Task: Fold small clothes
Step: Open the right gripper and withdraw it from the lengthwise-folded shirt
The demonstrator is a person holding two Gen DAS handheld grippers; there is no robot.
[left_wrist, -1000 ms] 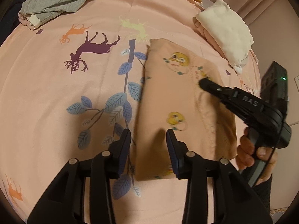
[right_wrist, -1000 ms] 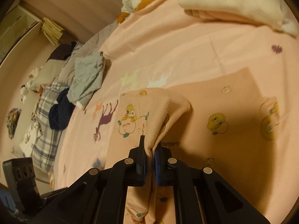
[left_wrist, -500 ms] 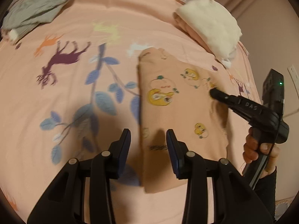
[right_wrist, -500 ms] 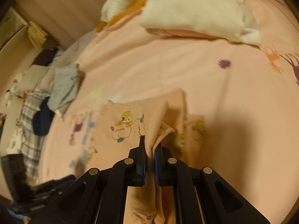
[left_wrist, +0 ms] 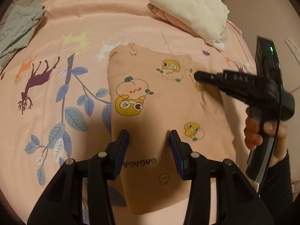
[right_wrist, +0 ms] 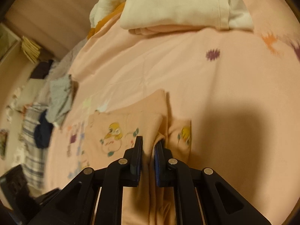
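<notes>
Peach garment [left_wrist: 161,112] with yellow cartoon prints lies flat near the middle of the bed [left_wrist: 46,131], on a pink sheet printed with deer and blue leaves. "GAGAGA" lettering shows on its near end.

Left hand-held gripper [left_wrist: 149,136] hangs over the garment's near end, at 6 o'clock in the left wrist view. Jaws part-way apart and opening; cloth lies below the gap, pads not pressing on it.

Right hand-held gripper [right_wrist: 148,146] closed tight on a raised fold of the same garment; cloth is pinched between the pads and bunches up just ahead of them. In the left wrist view it enters from 3 o'clock, tip over the garment's right part, carried by a hand [left_wrist: 262,129] in a dark sleeve.

Folded cream and pink pile [left_wrist: 193,13] at 1 o'clock on the bed, well apart from the garment. Grey garment [left_wrist: 18,28] at 10 o'clock near the bed's edge.
</notes>
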